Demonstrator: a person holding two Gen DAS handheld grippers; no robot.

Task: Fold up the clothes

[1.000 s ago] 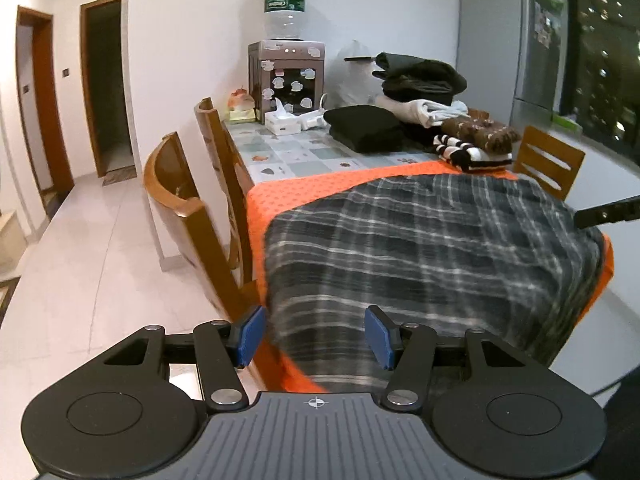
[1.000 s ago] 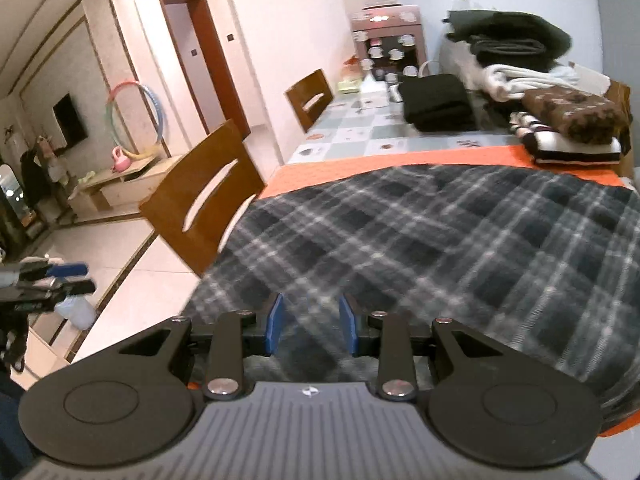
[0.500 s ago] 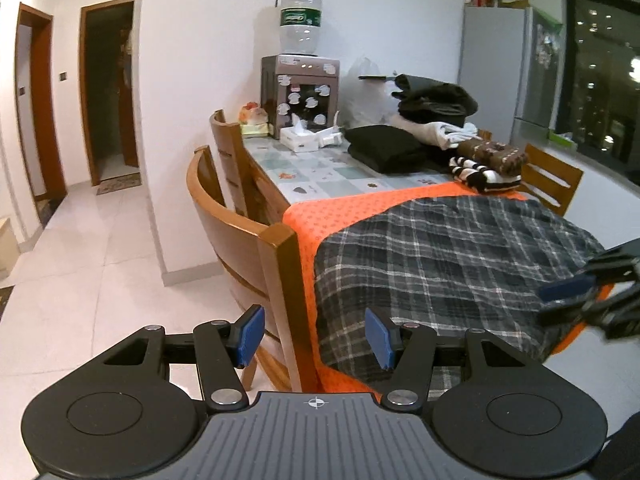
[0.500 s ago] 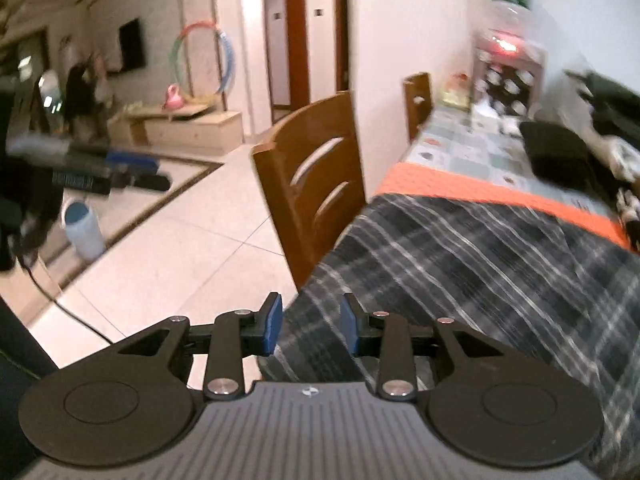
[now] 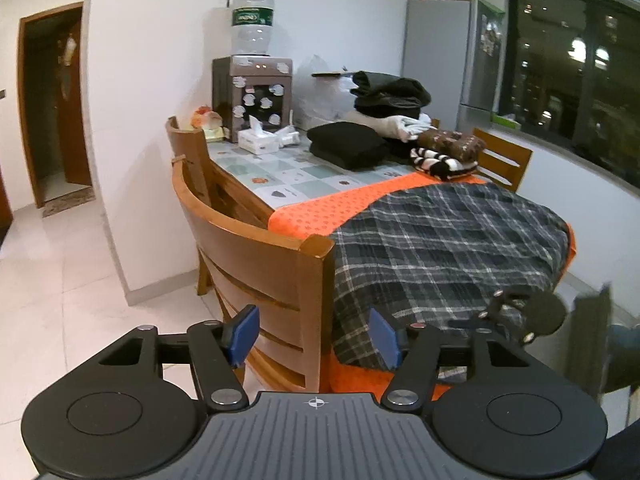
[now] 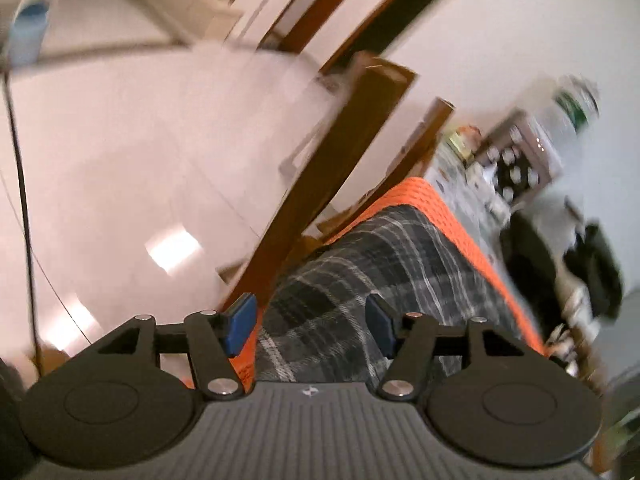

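- In the left wrist view, the left hand-held gripper (image 5: 314, 336) fills the bottom of the frame, its blue pads well apart and its jaws opening, with nothing between them; behind the gap stands a wooden chair (image 5: 256, 264).
- The plaid garment (image 5: 444, 248) lies spread on the orange cloth (image 5: 320, 210) at centre right, its near edge drooping over the end of the surface (image 5: 304, 178).
- Only this view shows sharply the far end: a stack of folded clothes (image 5: 384, 120), a tissue box (image 5: 258, 142), a water dispenser (image 5: 252, 96) at upper centre, a grey fridge (image 5: 452, 60) and a dark window (image 5: 576, 76) at upper right.
- It also catches the right hand-held gripper (image 5: 516, 312), blurred, at lower right beside the garment's hanging edge.
- The right wrist view is tilted and smeared. The right hand-held gripper (image 6: 308, 326) has its jaws opening, the pads apart, with the plaid garment (image 6: 368, 280) seen through the gap but not pinched.
- Only this view shows the pale tiled floor (image 6: 140, 168) across the left of the frame, with a dark cable (image 6: 20, 184) down the left edge.
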